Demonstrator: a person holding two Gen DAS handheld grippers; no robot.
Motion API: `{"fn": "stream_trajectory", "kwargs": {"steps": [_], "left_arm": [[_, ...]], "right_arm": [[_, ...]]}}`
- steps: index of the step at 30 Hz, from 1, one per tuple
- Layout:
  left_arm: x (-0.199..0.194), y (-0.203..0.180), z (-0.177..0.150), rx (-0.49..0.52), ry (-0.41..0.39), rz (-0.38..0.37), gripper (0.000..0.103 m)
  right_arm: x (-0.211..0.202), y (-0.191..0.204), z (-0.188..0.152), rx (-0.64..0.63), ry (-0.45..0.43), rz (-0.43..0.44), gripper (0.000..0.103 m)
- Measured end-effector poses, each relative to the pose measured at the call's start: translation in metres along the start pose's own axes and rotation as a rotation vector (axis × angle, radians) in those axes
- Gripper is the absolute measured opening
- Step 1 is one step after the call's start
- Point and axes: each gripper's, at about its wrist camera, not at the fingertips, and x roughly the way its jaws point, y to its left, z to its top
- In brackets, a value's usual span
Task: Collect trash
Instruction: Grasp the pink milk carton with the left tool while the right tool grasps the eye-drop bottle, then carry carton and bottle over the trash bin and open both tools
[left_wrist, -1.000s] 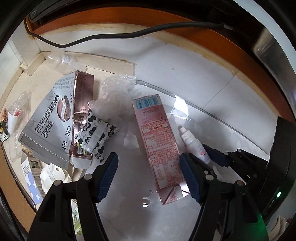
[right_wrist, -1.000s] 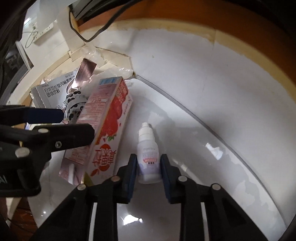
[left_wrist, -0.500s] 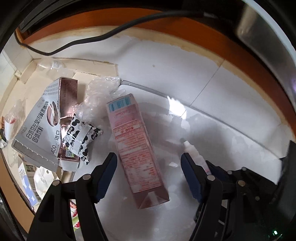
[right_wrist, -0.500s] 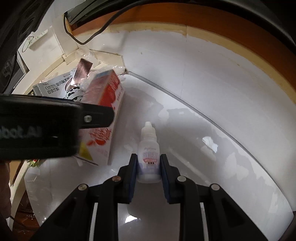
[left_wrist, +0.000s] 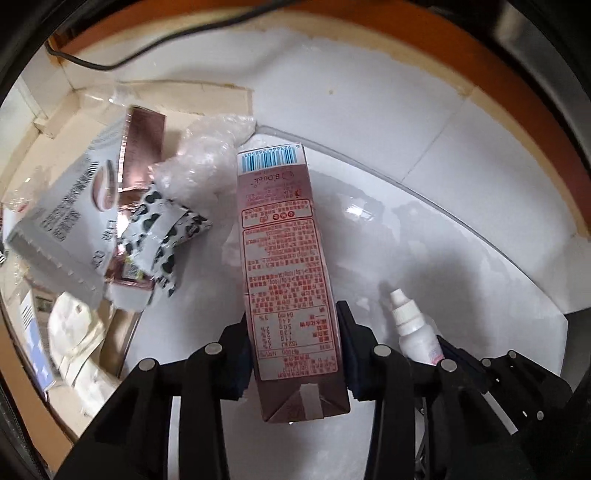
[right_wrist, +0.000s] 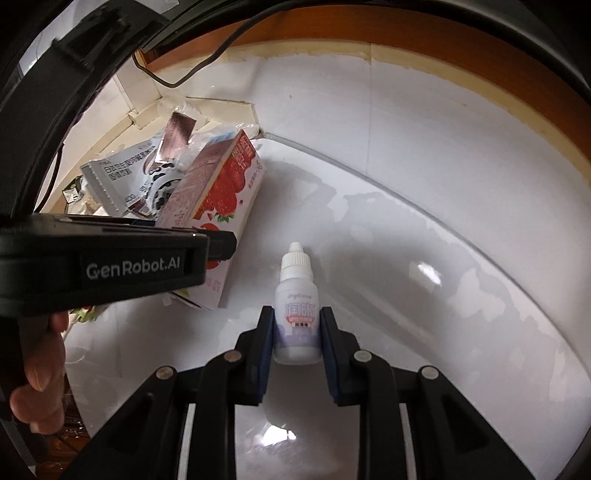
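Two grippers: each of yours is closed on one item above the white tabletop (left_wrist: 461, 177).
Left gripper (left_wrist: 293, 354): your pads press both long sides of the pink strawberry milk carton (left_wrist: 284, 266), barcode end pointing far.
Right gripper (right_wrist: 297, 334): your pads clamp the body of the small white dropper bottle (right_wrist: 297, 314), cap pointing far.
Bottle position: just right of the carton, apart from it.
Remaining trash, far left: grey drink pouch (left_wrist: 70, 206), cow-print wrapper (left_wrist: 162, 229), crumpled clear plastic (left_wrist: 207, 158).

Dropper bottle (right_wrist: 296, 314) (white) in right claw (right_wrist: 296, 334)
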Motion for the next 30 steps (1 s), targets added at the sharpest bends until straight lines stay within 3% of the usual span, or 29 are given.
{"fn": "stream_trajectory", "kwargs": {"steps": [13, 22, 30], "left_arm": [[-0.105, 0.011, -0.095, 0.044, -0.09, -0.138, 0.037], [-0.17, 0.035, -0.178, 0.072, -0.114, -0.234, 0.037], [-0.205, 0.073, -0.255, 0.062, -0.121, -0.281, 0.037]], "right_arm": [[-0.066, 0.038, -0.055, 0.027, -0.055, 0.05, 0.024], [-0.125, 0.092, -0.106, 0.027, -0.096, 0.045, 0.024], [-0.156, 0.152, -0.154, 0.008, -0.102, 0.05, 0.024]]}}
